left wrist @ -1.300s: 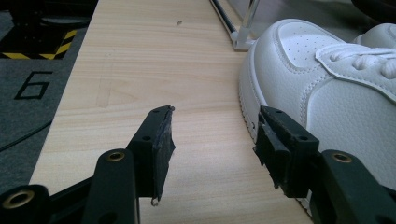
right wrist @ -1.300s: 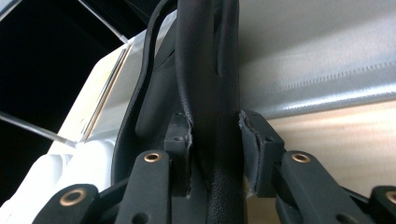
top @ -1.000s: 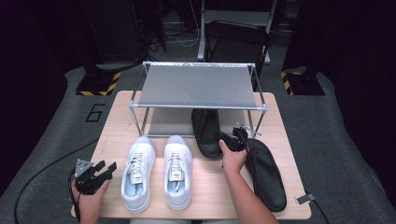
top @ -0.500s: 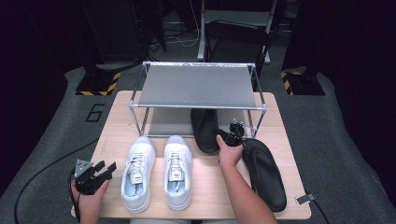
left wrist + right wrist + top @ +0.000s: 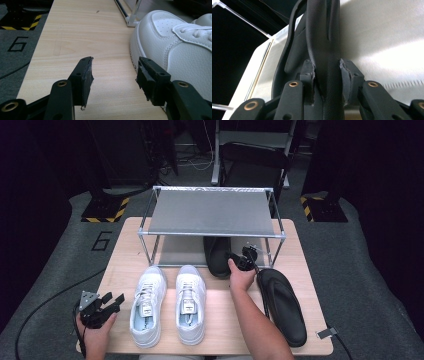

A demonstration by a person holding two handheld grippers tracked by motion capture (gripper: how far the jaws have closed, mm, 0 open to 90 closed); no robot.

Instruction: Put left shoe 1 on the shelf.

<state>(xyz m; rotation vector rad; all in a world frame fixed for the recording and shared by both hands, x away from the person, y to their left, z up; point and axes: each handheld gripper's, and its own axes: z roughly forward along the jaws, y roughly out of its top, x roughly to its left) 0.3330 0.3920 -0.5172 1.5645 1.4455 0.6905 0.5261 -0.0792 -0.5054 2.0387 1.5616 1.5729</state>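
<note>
- High view: my right tool point(image 5: 243, 260) pinches a black slipper point(image 5: 218, 256) under the rack point(image 5: 212, 211), on the counter point(image 5: 125, 251); a second slipper point(image 5: 282, 305) lies just right of my hand.
- Left gripper view: my left tool point(image 5: 113, 76) is spread over bare counter, beside a white sneaker point(image 5: 175, 47).
- Right gripper view: the pads point(image 5: 308, 75) press the slipper's strap from both sides.

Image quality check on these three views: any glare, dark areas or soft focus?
High view: table evenly lit, surroundings nearly black, picture slightly soft. Left gripper view: sharp, no glare on the white sneaker. Right gripper view: black slipper too close and soft, with bright washed-out shelf surface behind it.
</note>
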